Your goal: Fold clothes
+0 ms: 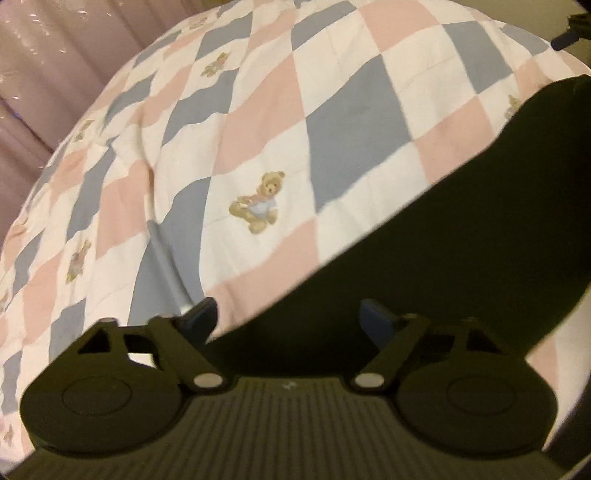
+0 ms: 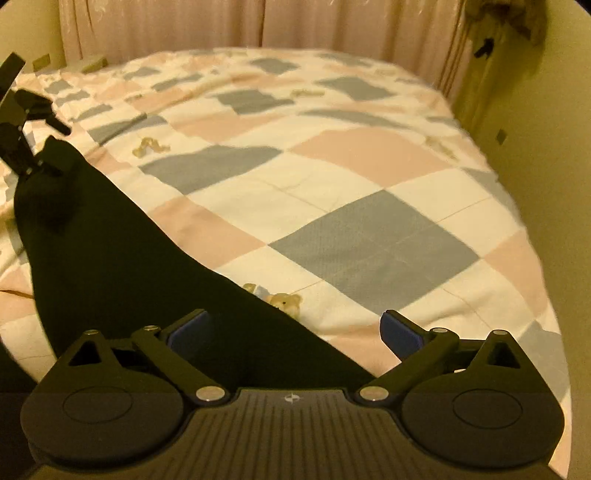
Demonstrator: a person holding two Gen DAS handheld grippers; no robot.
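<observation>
A black garment [image 1: 461, 229] lies on a checked pink, blue and white quilt [image 1: 258, 110]. In the left wrist view it fills the lower right, and my left gripper [image 1: 291, 321] hangs over its near edge with jaws wide apart and nothing between them. In the right wrist view the garment [image 2: 129, 266] runs from the far left down to my right gripper [image 2: 295, 332], which is open over its edge. The left gripper [image 2: 33, 147] shows at the far left of that view, at the garment's far end.
The quilt [image 2: 351, 184] covers a bed and carries teddy bear prints [image 1: 258, 203]. Pink curtains [image 2: 258, 22] hang behind the bed. A yellowish wall [image 2: 546, 147] stands close on the right. A grey rod [image 1: 166, 262] lies on the quilt.
</observation>
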